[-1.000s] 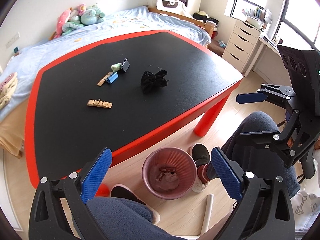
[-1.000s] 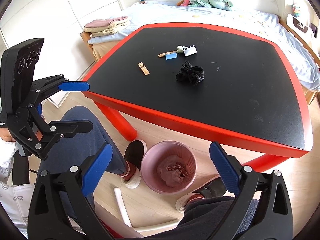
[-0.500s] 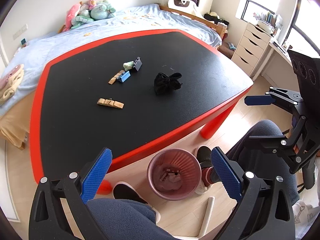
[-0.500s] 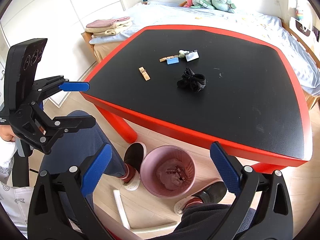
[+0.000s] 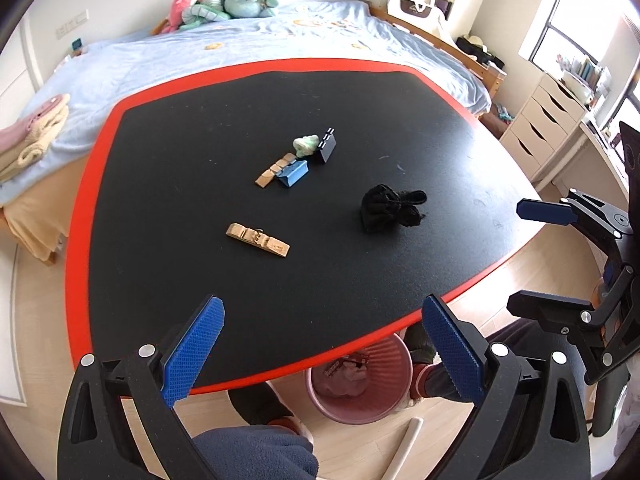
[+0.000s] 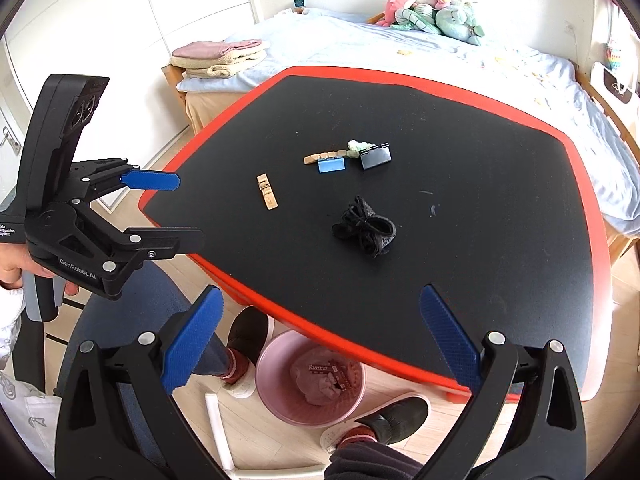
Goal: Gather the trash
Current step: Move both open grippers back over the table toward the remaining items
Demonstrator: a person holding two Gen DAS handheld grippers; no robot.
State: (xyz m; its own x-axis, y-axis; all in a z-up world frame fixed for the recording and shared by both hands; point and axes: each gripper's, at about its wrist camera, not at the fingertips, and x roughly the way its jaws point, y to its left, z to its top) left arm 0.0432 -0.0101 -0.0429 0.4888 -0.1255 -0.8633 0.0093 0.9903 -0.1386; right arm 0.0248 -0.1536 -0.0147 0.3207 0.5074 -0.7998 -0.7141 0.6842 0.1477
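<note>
Right wrist view, "GenRobot.AI" printed on left gripper [image 6: 160,208], jaws apart, empty, right gripper [image 6: 320,340] spread wide over table [image 6: 500,280] red edge, black wad [image 6: 366,228] mid-table, clips [image 6: 268,192] beyond, bin [image 6: 310,380] beneath edge, bare black surface around.

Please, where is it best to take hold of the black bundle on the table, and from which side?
Probably from above, at the bulky crumpled body of the black bundle, not the thin tails on its right. It lies low and soft on the table, apart from the other things, so open fingers can likely close across its width.
</note>
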